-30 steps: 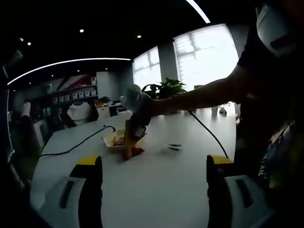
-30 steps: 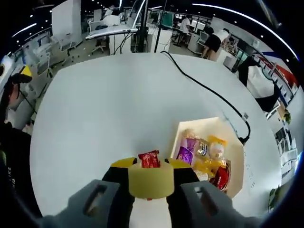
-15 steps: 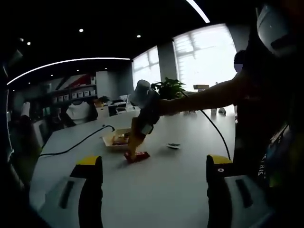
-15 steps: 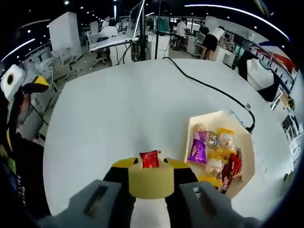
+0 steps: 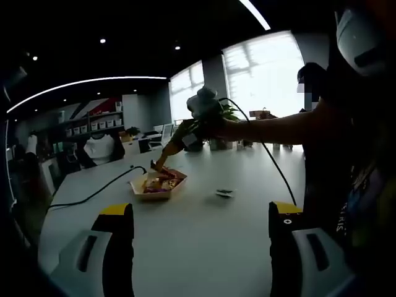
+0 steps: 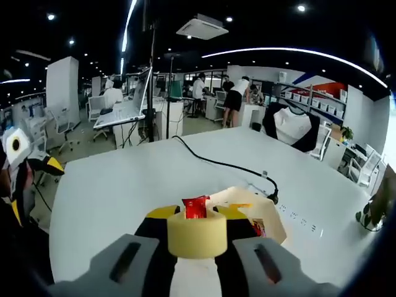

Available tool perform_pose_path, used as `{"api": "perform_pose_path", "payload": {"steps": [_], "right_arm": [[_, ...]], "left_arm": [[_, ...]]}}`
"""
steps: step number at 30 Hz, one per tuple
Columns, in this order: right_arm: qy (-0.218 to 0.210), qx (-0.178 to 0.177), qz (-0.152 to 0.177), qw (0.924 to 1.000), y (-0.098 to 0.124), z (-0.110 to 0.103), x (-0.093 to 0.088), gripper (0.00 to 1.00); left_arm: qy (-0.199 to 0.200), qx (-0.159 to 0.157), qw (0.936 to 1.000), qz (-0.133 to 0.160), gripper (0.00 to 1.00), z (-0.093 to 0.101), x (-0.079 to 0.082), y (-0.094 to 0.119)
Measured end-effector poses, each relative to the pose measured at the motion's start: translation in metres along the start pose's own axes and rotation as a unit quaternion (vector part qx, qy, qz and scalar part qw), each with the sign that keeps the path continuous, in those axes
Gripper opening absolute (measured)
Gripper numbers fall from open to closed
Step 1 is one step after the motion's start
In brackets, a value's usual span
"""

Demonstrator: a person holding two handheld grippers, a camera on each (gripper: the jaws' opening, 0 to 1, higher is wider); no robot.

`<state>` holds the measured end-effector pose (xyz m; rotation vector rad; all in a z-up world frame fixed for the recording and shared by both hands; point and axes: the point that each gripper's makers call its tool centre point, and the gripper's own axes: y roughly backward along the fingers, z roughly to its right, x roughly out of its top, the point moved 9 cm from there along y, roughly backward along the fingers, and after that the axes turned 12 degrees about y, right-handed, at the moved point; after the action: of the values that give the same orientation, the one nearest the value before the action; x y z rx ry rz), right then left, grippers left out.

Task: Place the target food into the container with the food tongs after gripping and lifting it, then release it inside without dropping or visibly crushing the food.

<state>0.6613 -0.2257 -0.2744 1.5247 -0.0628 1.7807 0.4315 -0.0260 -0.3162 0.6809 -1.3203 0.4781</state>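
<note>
Right gripper (image 6: 197, 213) lifted from white table (image 5: 204, 229), now over tray (image 5: 154, 185), clamping red packet (image 6: 196, 206); left gripper (image 5: 201, 213) spread; open-plan office behind

Open-plan office around a large white tabletop (image 6: 124, 185).
Bright windows (image 5: 266, 74) line the far wall in the left gripper view, with a leafy potted plant (image 5: 232, 114) before them and shelves (image 5: 93, 124) of boxes to the left. Curved light strips (image 6: 297, 52) and small round ceiling spots (image 5: 103, 41) cross the dark ceiling, beside a square ceiling air unit (image 6: 203, 27). In the right gripper view, desks (image 6: 127, 114), office chairs (image 6: 65, 136) and standing people (image 6: 235, 99) fill the room behind; a black cable (image 6: 216, 162) trails over the tabletop.
</note>
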Motion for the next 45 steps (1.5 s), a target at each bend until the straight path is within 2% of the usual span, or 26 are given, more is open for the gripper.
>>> {"api": "perform_pose_path", "payload": {"steps": [1, 2, 5, 8, 10, 14, 16, 19, 20, 24, 31, 34, 39, 40, 41, 42, 43, 44, 45], "right_arm": [[0.027, -0.004, -0.002, 0.9996, -0.003, 0.002, 0.001, 0.16], [0.036, -0.023, -0.006, 0.9991, -0.006, 0.004, 0.002, 0.16], [0.021, -0.028, 0.003, 0.9994, -0.015, 0.004, 0.004, 0.16], [0.034, -0.044, -0.012, 0.9984, -0.027, 0.011, 0.005, 0.17], [0.018, -0.046, -0.019, 0.9986, -0.046, 0.027, 0.004, 0.17], [0.010, -0.038, -0.054, 0.9978, -0.067, 0.031, 0.001, 0.17], [-0.002, -0.026, -0.071, 0.9972, -0.076, 0.025, -0.001, 0.17], [0.000, -0.011, -0.105, 0.9944, -0.093, 0.028, -0.011, 0.17], [-0.003, -0.010, -0.105, 0.9944, -0.098, 0.027, -0.011, 0.17], [0.002, 0.001, -0.131, 0.9914, -0.097, 0.008, -0.014, 0.17], [0.006, 0.012, -0.146, 0.9891, -0.104, 0.019, -0.027, 0.18], [-0.018, 0.003, -0.116, 0.9931, -0.103, 0.025, -0.025, 0.20], [-0.048, -0.014, -0.072, 0.9962, -0.079, 0.030, -0.015, 0.20], [-0.054, -0.017, -0.066, 0.9962, -0.075, 0.030, -0.014, 0.20], [-0.078, -0.035, -0.071, 0.9938, -0.068, 0.031, -0.013, 0.20], [-0.109, -0.049, -0.054, 0.9913, -0.056, 0.030, -0.011, 0.20], [-0.135, -0.052, -0.018, 0.9893, -0.047, 0.027, -0.008, 0.20], [-0.140, -0.054, -0.017, 0.9885, -0.044, 0.027, -0.008, 0.20], [-0.121, -0.071, -0.024, 0.9898, -0.030, 0.028, -0.012, 0.20]], "left_arm": [[0.000, -0.001, 1.0000, -0.001, 0.96, 0.000, 0.000, 0.000], [-0.001, -0.001, 1.0000, 0.000, 0.96, -0.001, 0.000, 0.001], [-0.001, 0.000, 1.0000, 0.000, 0.96, -0.002, -0.001, 0.002], [0.000, 0.003, 1.0000, 0.001, 0.96, -0.002, 0.000, 0.004], [0.000, 0.004, 1.0000, 0.002, 0.96, -0.002, 0.000, 0.004], [0.002, 0.007, 1.0000, 0.002, 0.96, -0.004, -0.002, 0.002], [0.008, 0.007, 0.9999, 0.002, 0.96, -0.005, -0.002, 0.002], [0.011, 0.013, 0.9998, 0.009, 0.96, -0.004, 0.000, 0.002], [0.009, 0.014, 0.9998, 0.008, 0.96, -0.004, 0.001, 0.003], [0.008, 0.014, 0.9999, 0.003, 0.96, -0.003, -0.002, 0.002], [0.011, 0.019, 0.9998, -0.003, 0.96, -0.003, -0.004, 0.002], [0.009, 0.017, 0.9998, -0.003, 0.96, -0.002, -0.002, 0.002], [0.009, 0.013, 0.9999, 0.000, 0.96, 0.000, 0.000, 0.001], [0.009, 0.012, 0.9999, 0.000, 0.96, 0.000, 0.000, 0.001], [0.008, 0.011, 0.9999, -0.001, 0.96, 0.000, -0.001, 0.000], [0.006, 0.009, 0.9999, -0.002, 0.96, 0.001, -0.001, -0.001], [0.004, 0.007, 1.0000, 0.000, 0.96, 0.001, -0.001, -0.001], [0.004, 0.006, 1.0000, 0.001, 0.96, 0.001, -0.001, -0.001], [0.008, 0.003, 1.0000, 0.002, 0.96, 0.001, -0.001, -0.003]]}}
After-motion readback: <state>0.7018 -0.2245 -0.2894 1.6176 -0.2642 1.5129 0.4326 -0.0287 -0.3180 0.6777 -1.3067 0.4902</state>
